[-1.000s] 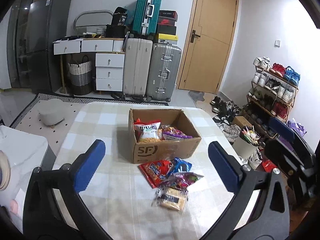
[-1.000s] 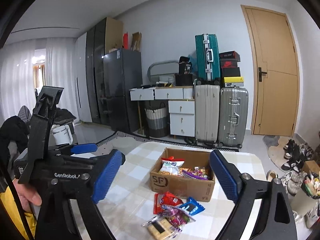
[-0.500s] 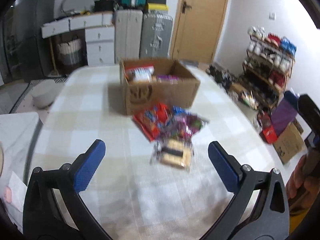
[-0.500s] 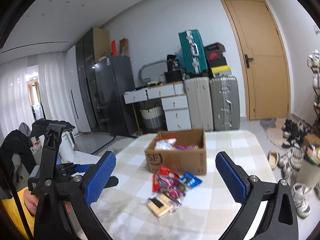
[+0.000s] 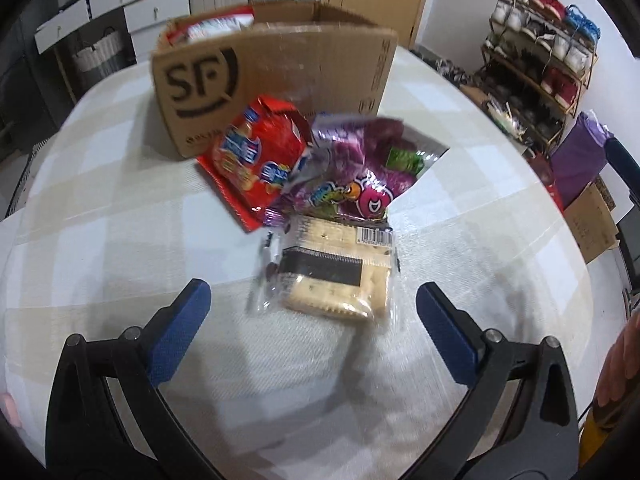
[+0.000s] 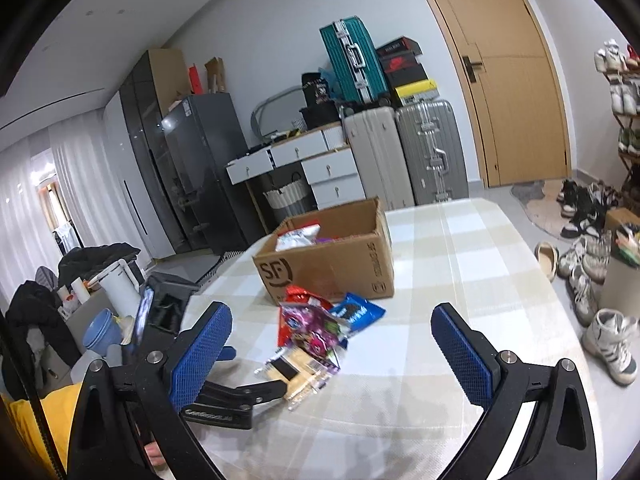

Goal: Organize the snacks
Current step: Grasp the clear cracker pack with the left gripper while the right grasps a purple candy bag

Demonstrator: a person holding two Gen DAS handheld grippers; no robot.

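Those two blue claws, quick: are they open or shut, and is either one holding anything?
Left gripper: open, holding nothing, near the cracker pack.
Right gripper: open, holding nothing.

Left wrist: low over the table [image 5: 100,240], close, facing the box [image 5: 276,64].
Right wrist: higher, farther back, facing the box [image 6: 332,268] and far wall.
Shared: box, snacks [image 5: 320,184], tabletop.

Both claws gape wide and hold nothing: left claw [image 5: 314,314] low, right claw [image 6: 332,354] raised higher.
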